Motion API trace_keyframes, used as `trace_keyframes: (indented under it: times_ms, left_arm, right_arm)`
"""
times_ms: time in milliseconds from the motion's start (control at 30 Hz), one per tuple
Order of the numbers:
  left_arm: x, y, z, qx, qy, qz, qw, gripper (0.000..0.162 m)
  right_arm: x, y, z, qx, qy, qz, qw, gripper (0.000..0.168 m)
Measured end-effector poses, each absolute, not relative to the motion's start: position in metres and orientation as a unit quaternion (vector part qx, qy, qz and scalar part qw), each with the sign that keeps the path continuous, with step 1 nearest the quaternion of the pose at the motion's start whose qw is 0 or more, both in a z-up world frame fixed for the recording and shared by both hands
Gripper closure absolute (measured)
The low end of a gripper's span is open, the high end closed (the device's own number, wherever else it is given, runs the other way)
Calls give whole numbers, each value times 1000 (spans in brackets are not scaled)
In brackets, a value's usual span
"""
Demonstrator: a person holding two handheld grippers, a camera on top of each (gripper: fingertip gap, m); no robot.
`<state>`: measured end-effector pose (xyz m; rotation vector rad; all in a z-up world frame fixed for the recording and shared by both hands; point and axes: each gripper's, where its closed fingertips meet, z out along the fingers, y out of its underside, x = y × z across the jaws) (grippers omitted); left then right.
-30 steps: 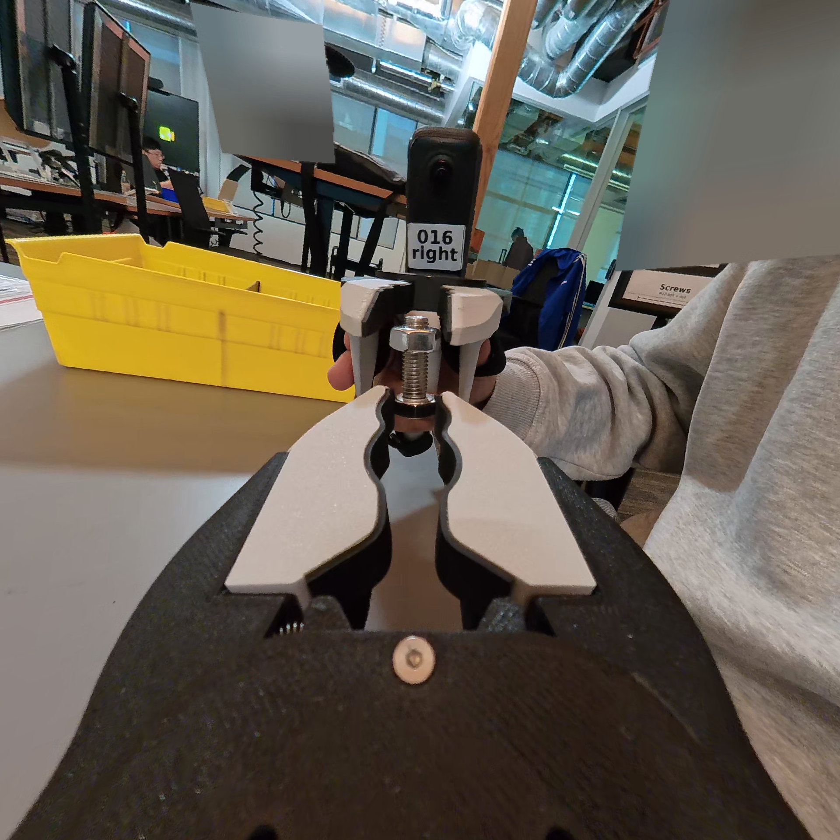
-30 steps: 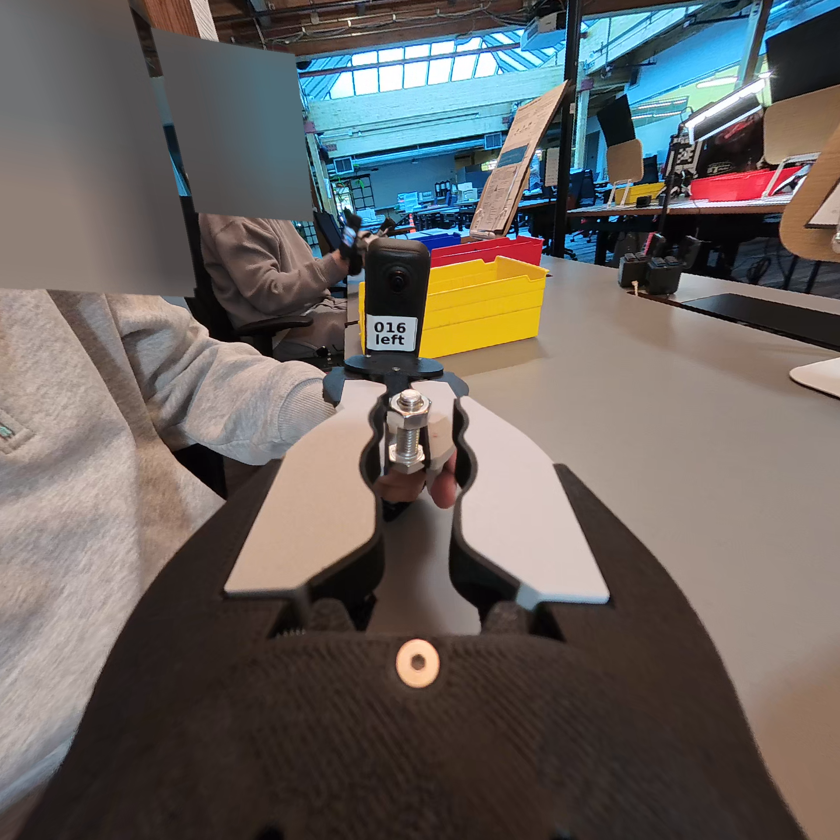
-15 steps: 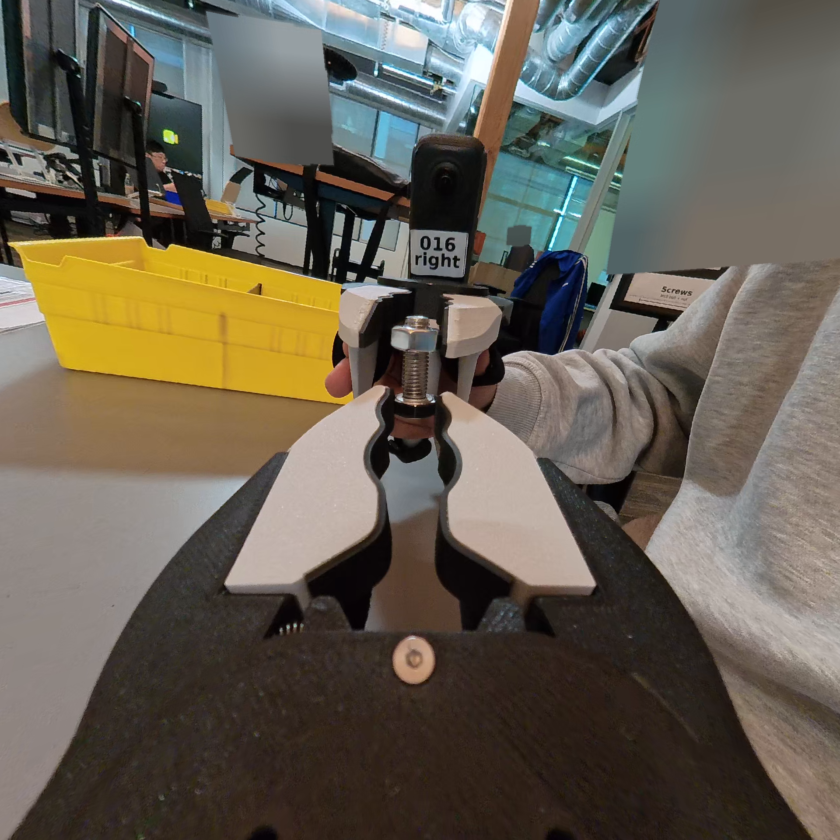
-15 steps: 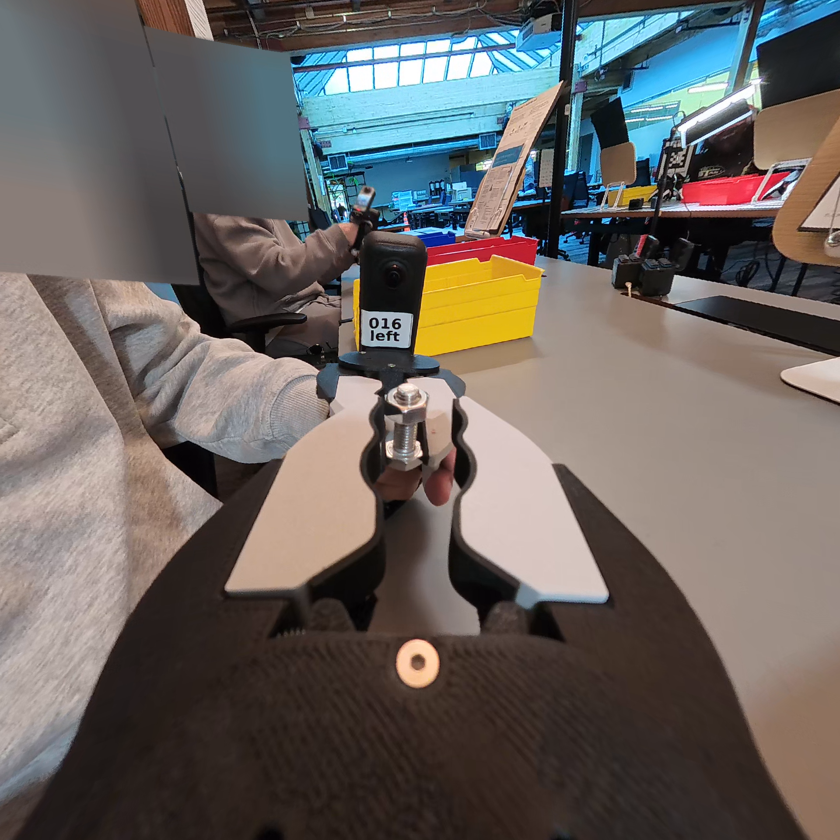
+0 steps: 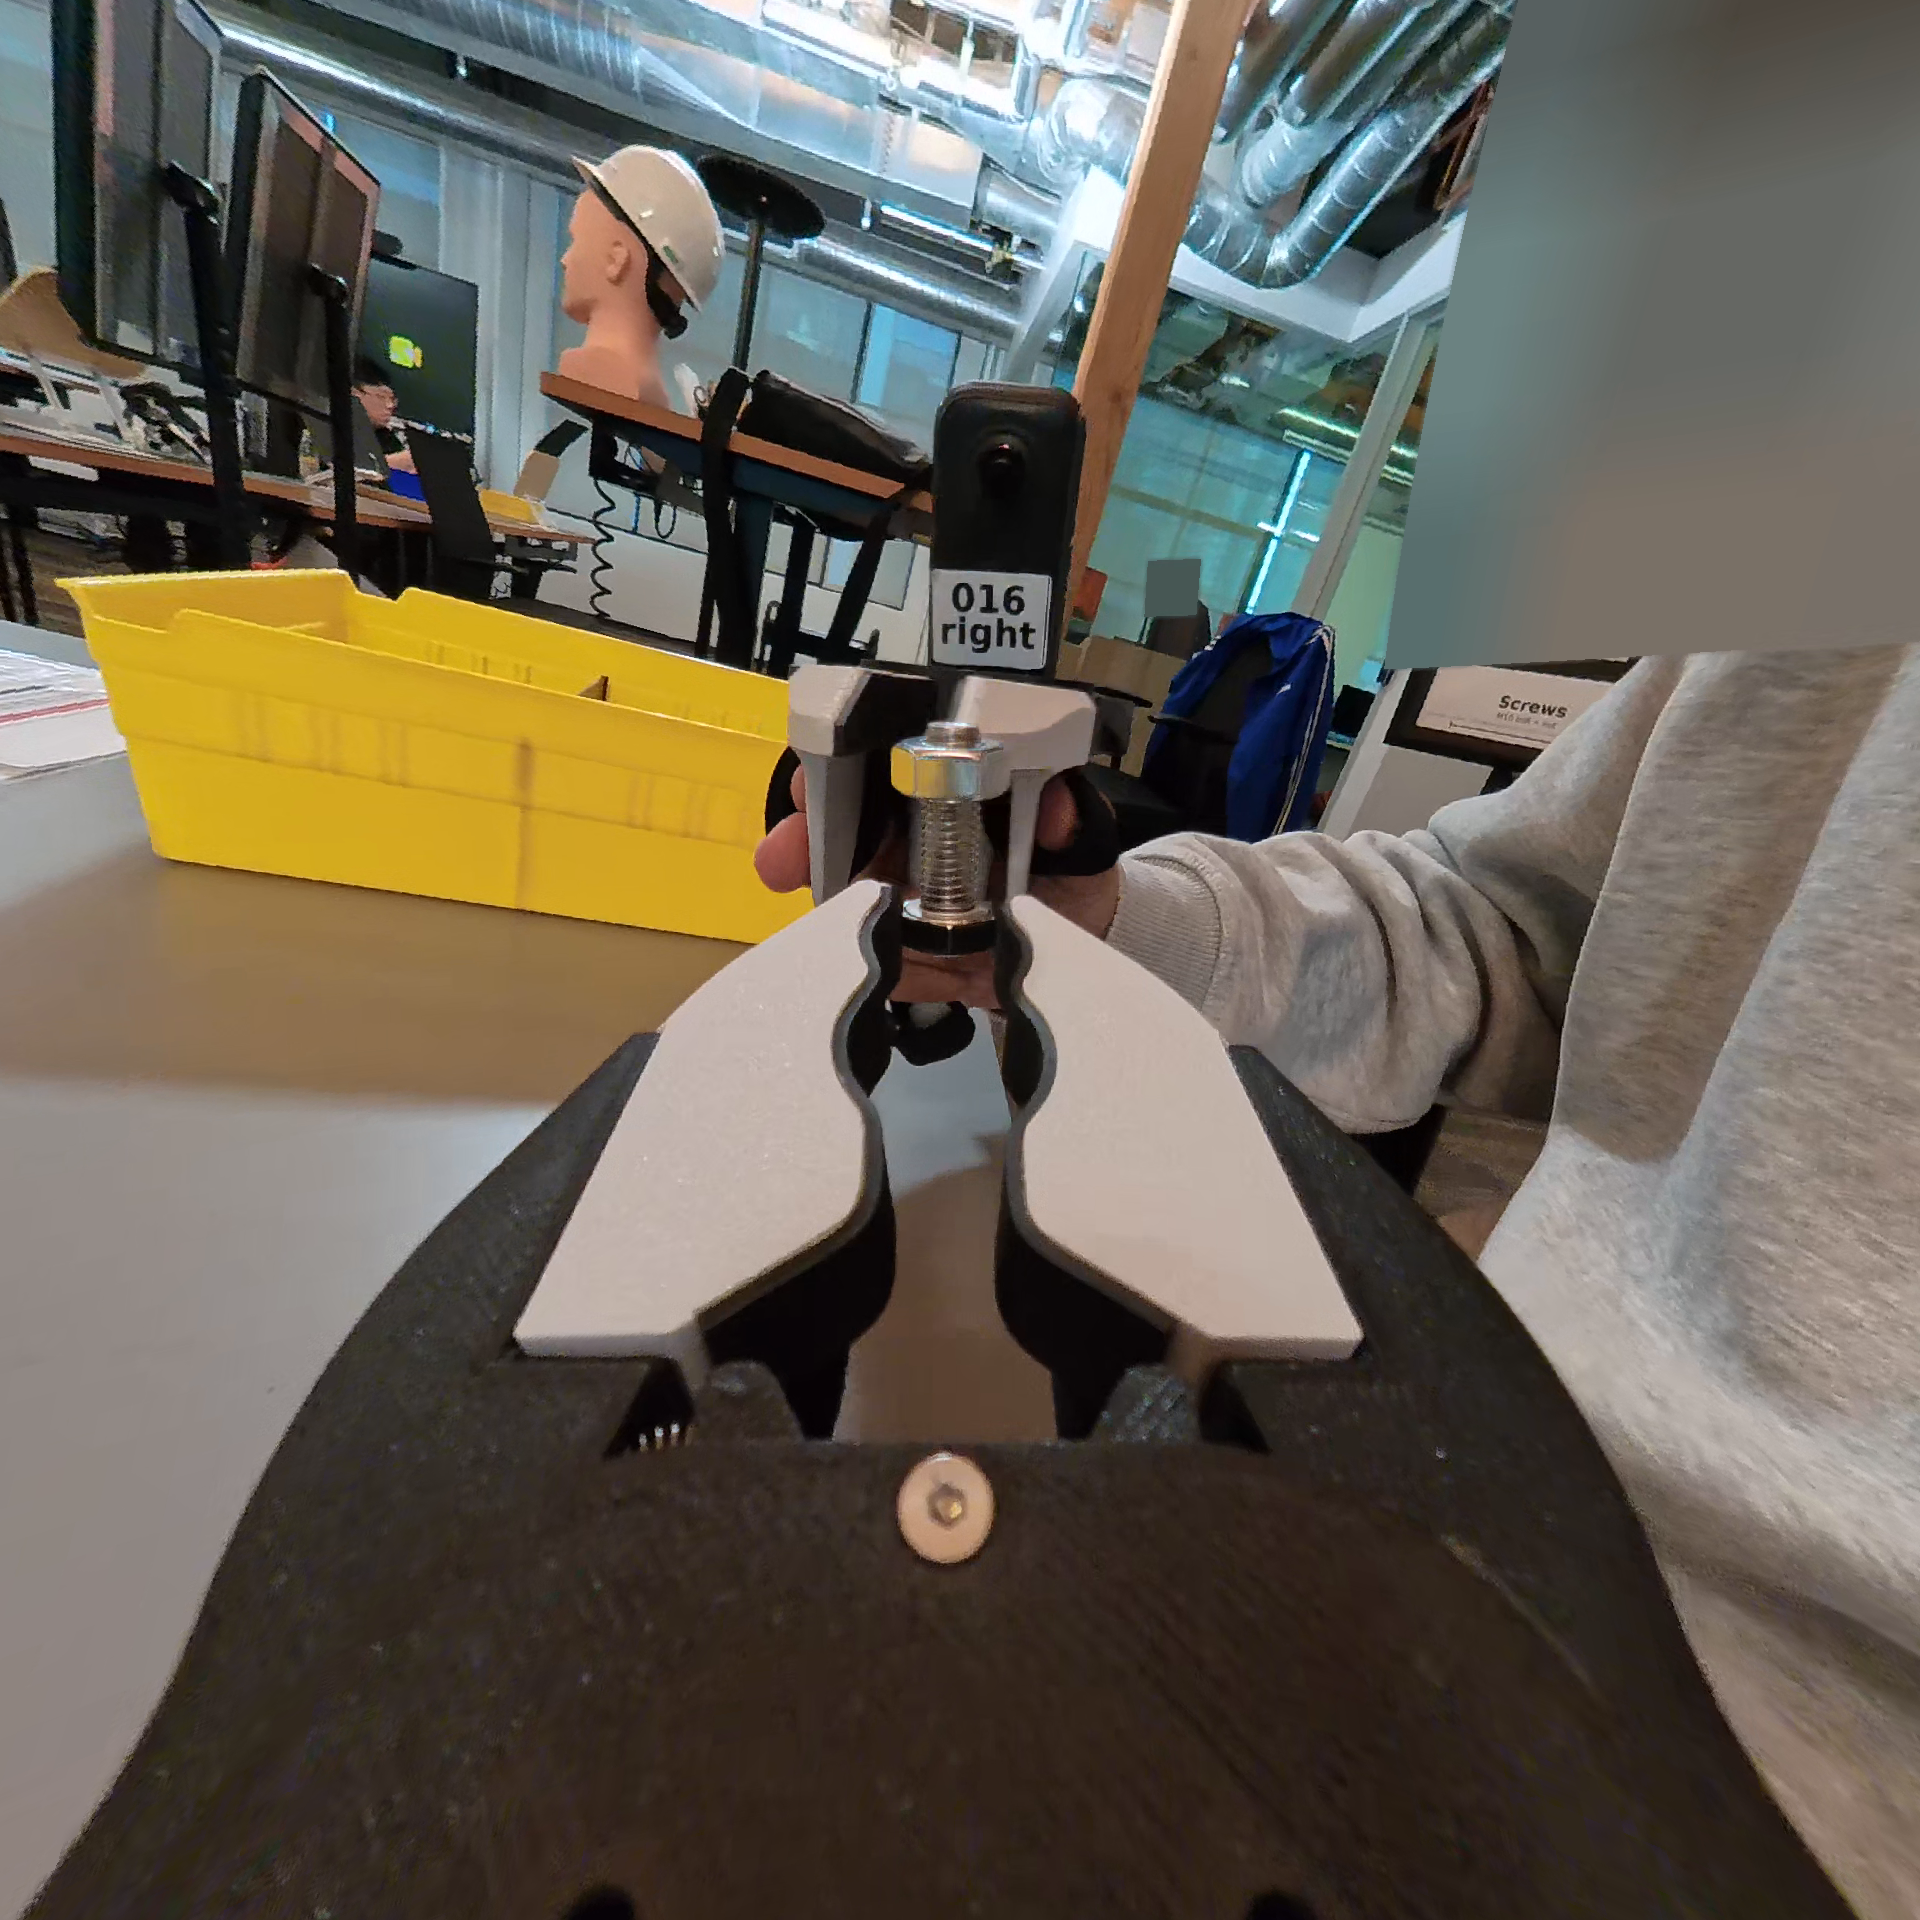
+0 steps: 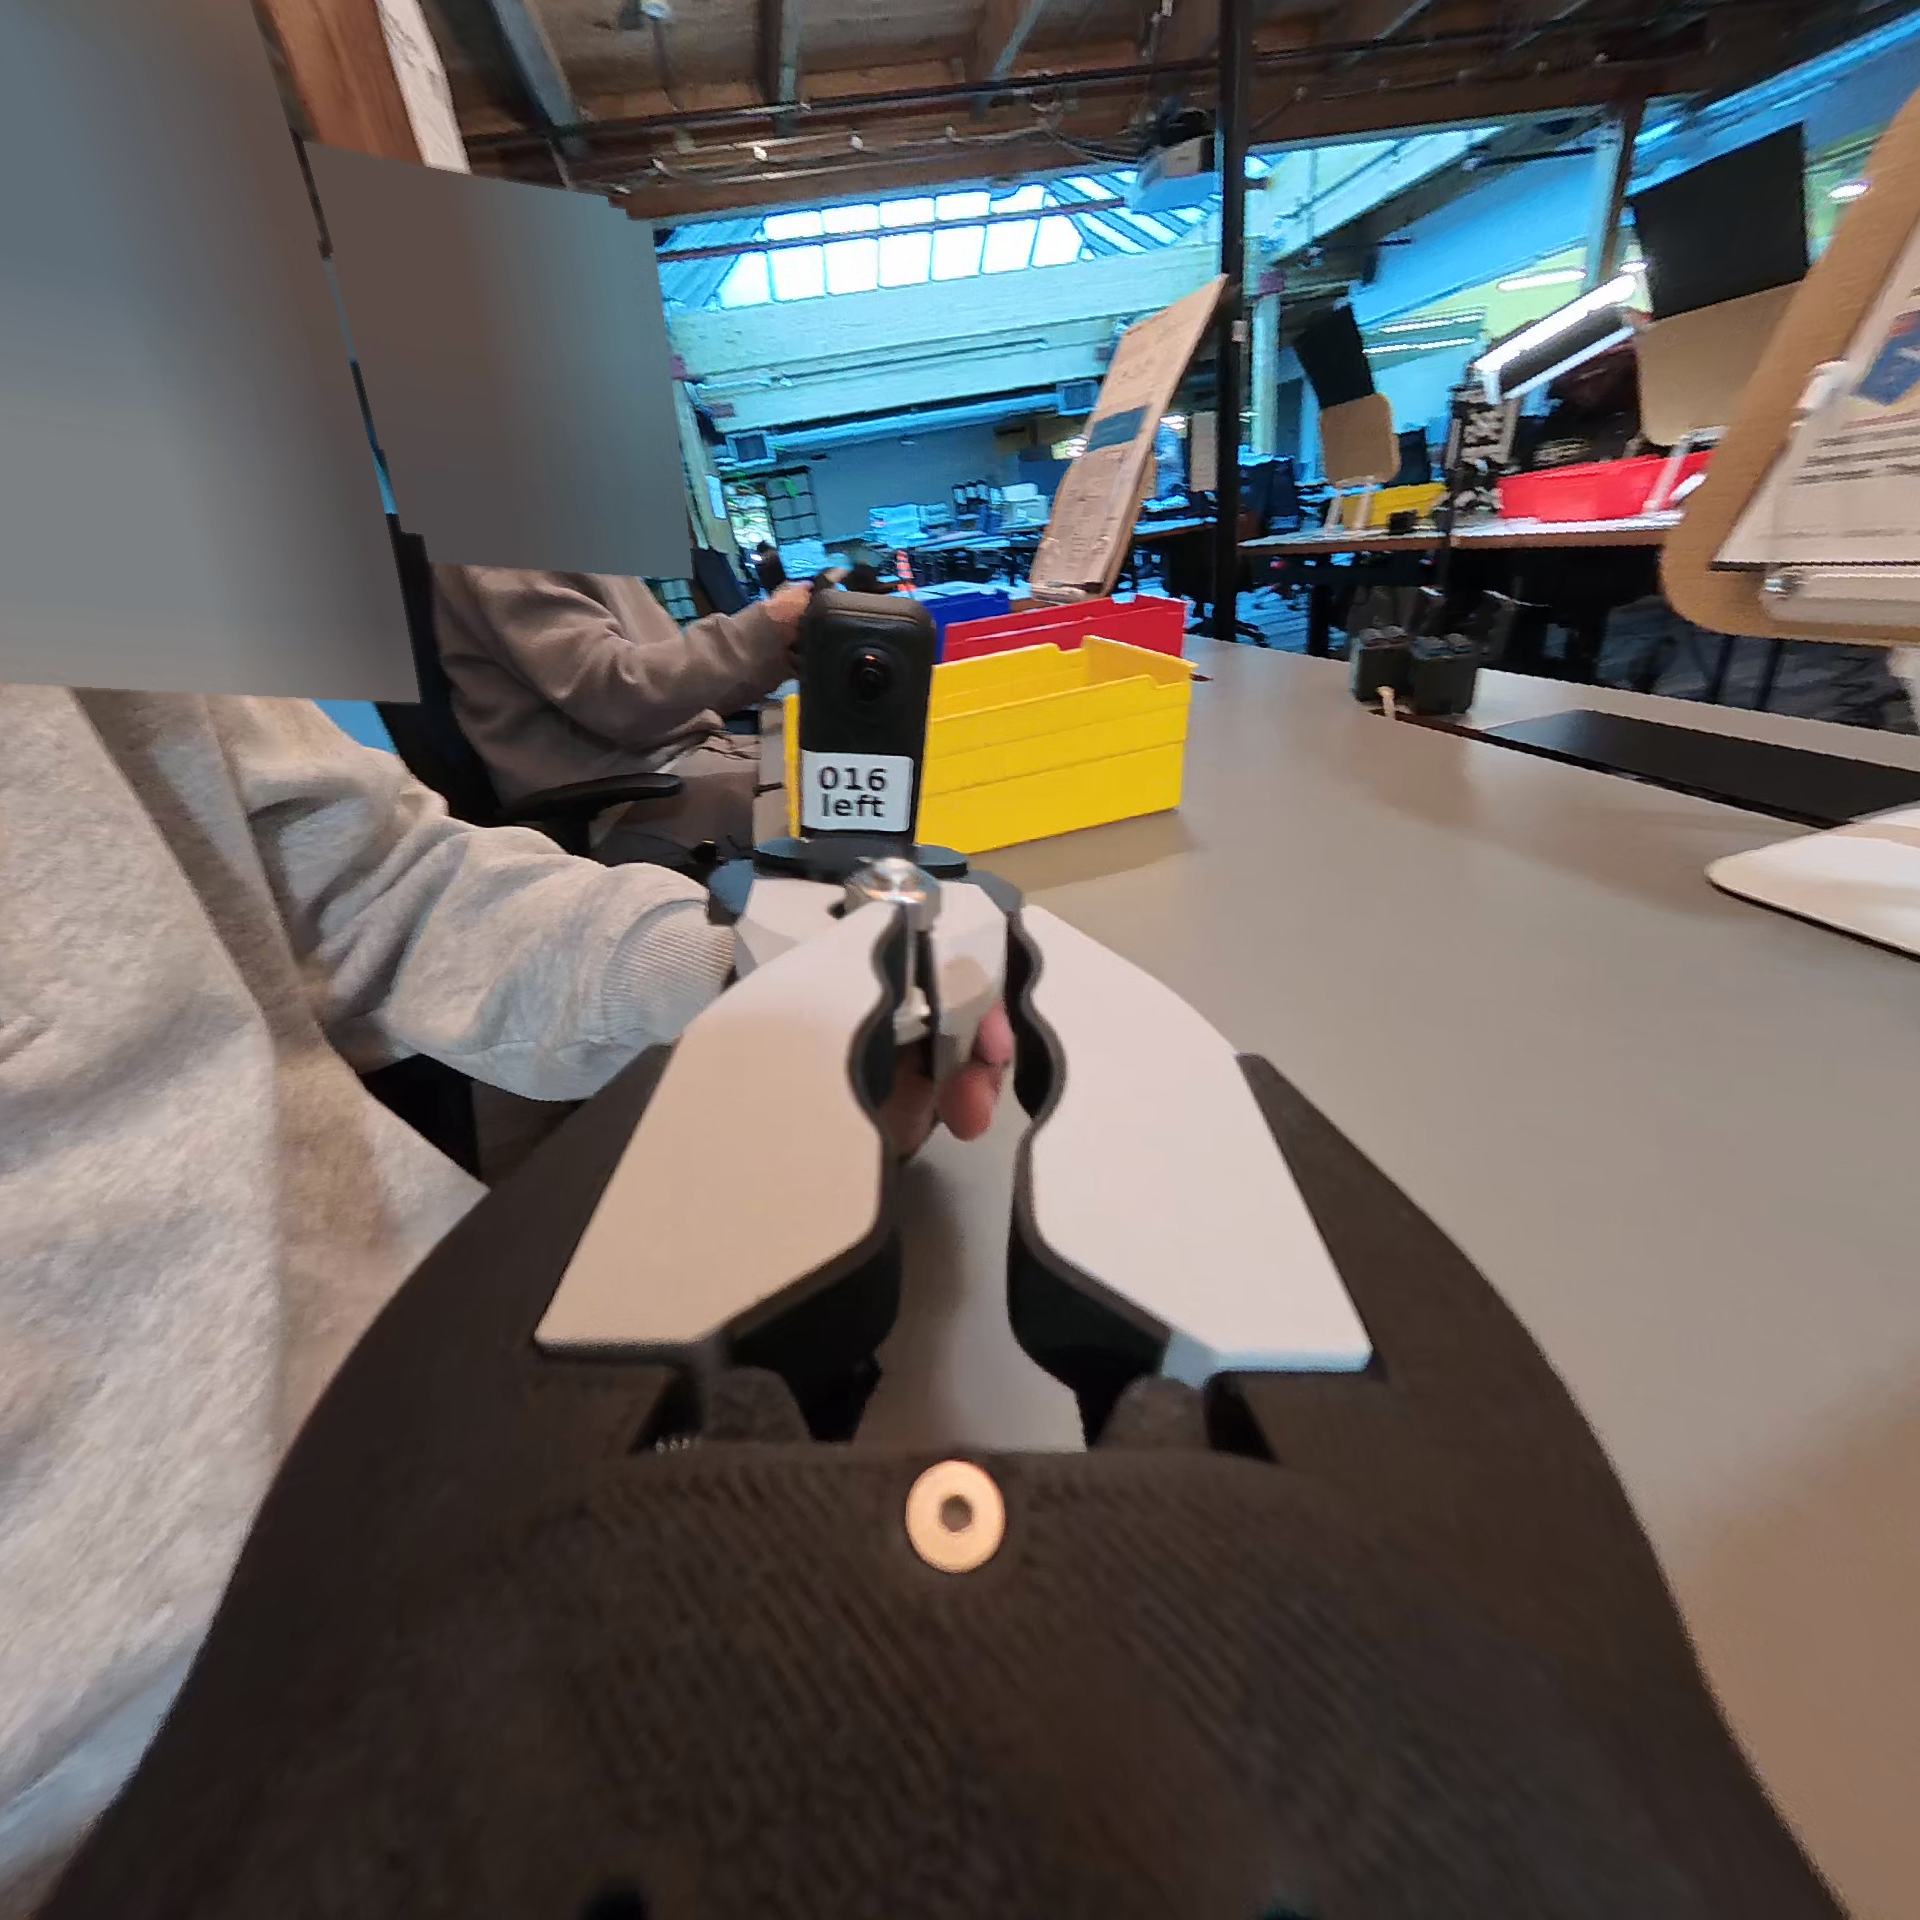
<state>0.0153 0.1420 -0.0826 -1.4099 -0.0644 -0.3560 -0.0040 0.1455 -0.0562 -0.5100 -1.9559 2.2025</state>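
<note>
Between the two facing tools, a bolt (image 5: 948, 831) is being clamped: its nut by the left hand-held gripper (image 5: 948, 935), its head by the right hand-held gripper (image 6: 940, 977). Any misalignment risks it being dropped onto the worktop (image 6: 1455, 1039).

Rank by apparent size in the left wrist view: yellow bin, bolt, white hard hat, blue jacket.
1. yellow bin
2. blue jacket
3. white hard hat
4. bolt
The hat and jacket sit farther back, so true sizes are unsure.
</note>
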Motion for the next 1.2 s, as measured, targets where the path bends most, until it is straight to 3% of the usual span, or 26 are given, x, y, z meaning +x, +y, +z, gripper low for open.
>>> trace_keyframes:
  times_ms: [167, 533, 567, 633, 700, 967, 1200]
  left_arm:
    - [14, 143, -84, -649, -28, -146, 746, 144]
    - [16, 144, -86, -655, -17, -130, 744, 144]
    - [15, 143, -84, -652, -19, -135, 746, 145]
    - [14, 140, -79, -640, -22, -142, 755, 144]
    - [13, 139, -75, -634, -27, -142, 760, 145]
    - [9, 141, -81, -645, -31, -119, 754, 145]
    - [13, 145, -87, -660, -19, -109, 743, 144]
  right_arm:
    - [-1, 140, -54, -166, -651, 737, 74, 140]
    - [-3, 136, -58, -167, -662, 726, 77, 134]
    - [-5, 140, -58, -171, -658, 729, 77, 135]
    - [-17, 154, -62, -199, -655, 721, 103, 156]
    - [-27, 163, -68, -220, -664, 703, 128, 160]
    - [-5, 141, -57, -168, -657, 730, 91, 140]
    - [-2, 131, -58, -164, -667, 721, 96, 135]
